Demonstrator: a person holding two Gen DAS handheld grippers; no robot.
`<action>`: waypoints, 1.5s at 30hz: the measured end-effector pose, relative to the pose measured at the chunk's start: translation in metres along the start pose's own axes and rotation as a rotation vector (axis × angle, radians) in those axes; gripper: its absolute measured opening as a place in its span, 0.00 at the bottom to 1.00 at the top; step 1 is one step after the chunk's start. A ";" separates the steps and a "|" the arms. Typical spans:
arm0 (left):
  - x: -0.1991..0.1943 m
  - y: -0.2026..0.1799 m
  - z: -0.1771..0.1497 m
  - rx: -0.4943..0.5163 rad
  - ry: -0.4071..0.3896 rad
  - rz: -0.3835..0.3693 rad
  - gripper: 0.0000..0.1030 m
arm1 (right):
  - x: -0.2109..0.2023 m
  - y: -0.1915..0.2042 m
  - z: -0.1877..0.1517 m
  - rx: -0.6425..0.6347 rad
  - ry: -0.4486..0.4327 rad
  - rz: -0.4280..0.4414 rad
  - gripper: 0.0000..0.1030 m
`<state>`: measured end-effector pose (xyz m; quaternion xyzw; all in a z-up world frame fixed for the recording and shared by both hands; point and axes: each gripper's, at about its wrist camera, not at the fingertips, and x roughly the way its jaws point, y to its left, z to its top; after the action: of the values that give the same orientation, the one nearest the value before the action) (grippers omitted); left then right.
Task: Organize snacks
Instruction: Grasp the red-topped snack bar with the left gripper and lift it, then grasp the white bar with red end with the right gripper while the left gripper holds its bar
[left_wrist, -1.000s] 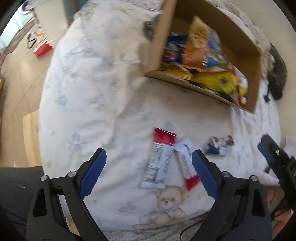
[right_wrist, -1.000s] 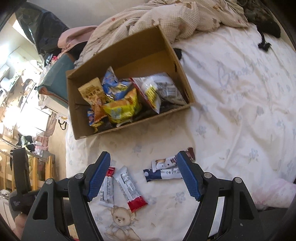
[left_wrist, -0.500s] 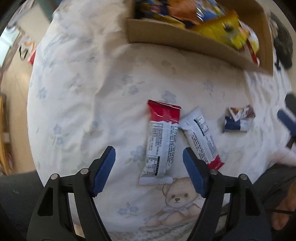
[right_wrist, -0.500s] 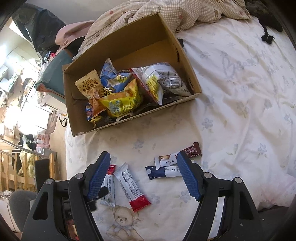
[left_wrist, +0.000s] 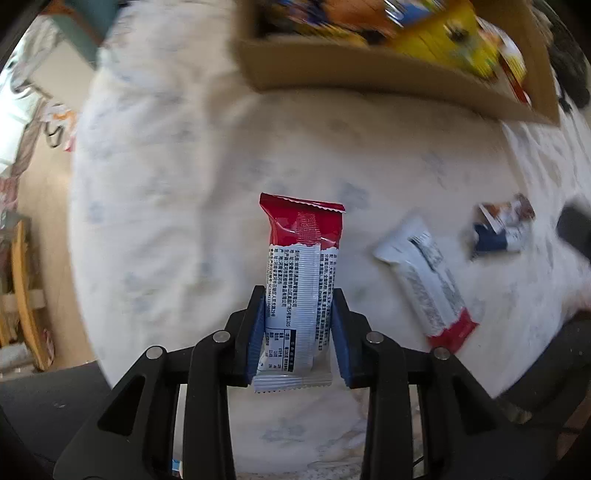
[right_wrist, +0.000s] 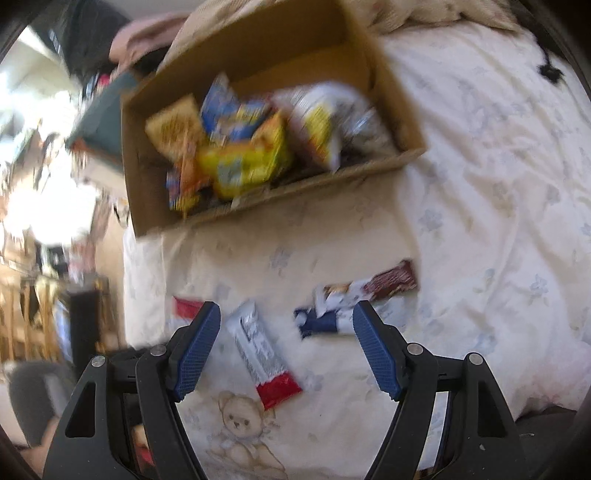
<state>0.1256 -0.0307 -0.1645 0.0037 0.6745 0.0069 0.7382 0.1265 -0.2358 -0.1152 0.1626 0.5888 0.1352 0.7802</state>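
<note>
Left wrist: left tongs (left_wrist: 298, 325) clamped on red-topped bar (left_wrist: 301, 273).

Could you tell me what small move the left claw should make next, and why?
Probably lift. The left claw has just been closing and its pads now press both sides of the red-and-white snack bar, which lies on the bedsheet. Raising it clears the sheet, ready to carry toward the cardboard box.
</note>
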 end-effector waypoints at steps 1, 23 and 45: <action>-0.002 0.005 0.000 -0.020 -0.004 0.004 0.28 | 0.007 0.005 -0.002 -0.025 0.025 -0.013 0.75; -0.029 0.057 0.015 -0.181 -0.078 0.010 0.28 | 0.104 0.085 -0.041 -0.433 0.259 -0.204 0.55; -0.056 0.070 0.007 -0.276 -0.179 -0.051 0.28 | 0.027 0.074 -0.031 -0.347 0.064 0.029 0.32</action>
<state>0.1273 0.0381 -0.1072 -0.1143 0.5986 0.0804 0.7888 0.1023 -0.1545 -0.1166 0.0295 0.5786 0.2511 0.7755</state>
